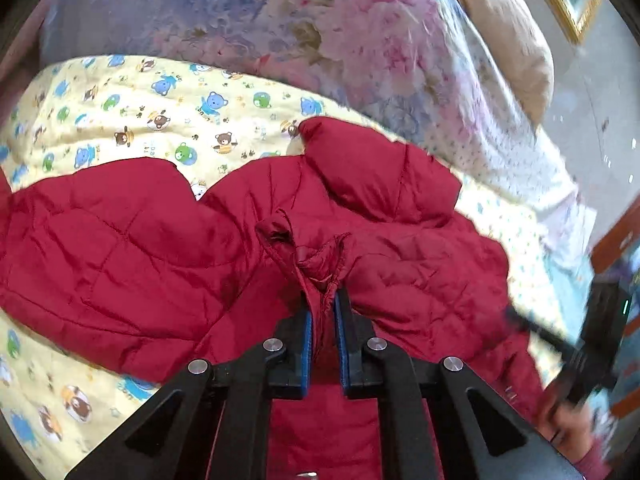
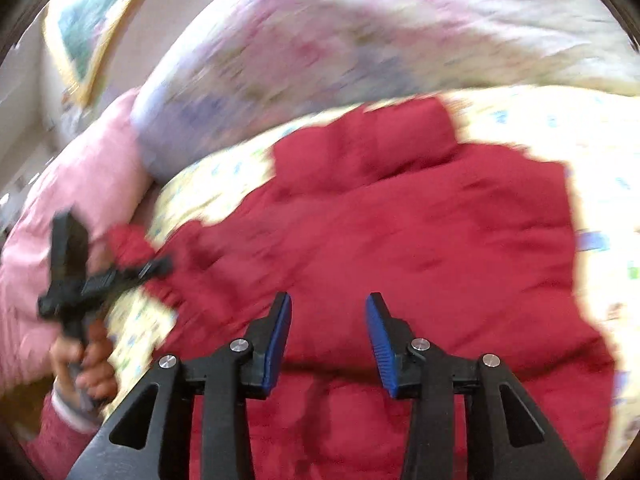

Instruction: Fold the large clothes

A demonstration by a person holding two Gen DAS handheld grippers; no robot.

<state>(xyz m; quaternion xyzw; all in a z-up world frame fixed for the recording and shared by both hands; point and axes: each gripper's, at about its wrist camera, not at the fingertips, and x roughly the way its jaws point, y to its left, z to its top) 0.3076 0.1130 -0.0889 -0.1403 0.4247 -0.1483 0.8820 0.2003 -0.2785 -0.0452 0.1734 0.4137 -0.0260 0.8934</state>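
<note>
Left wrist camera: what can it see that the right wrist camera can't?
Only the left wrist view shows the left gripper pinching a bunched bit of the red puffy jacket, and the bears on the yellow blanket. Only the right wrist view shows the right gripper open, holding nothing, and a pink pillow. Both show the jacket, blanket and flowery quilt.

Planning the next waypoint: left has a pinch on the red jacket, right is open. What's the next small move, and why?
Probably bring the open right gripper down to pinch the red jacket just below it. The left gripper is shut on a bunched cuff-like edge, while the jacket lies spread over the cartoon-print sheet, so a second hold seems needed before folding.
</note>
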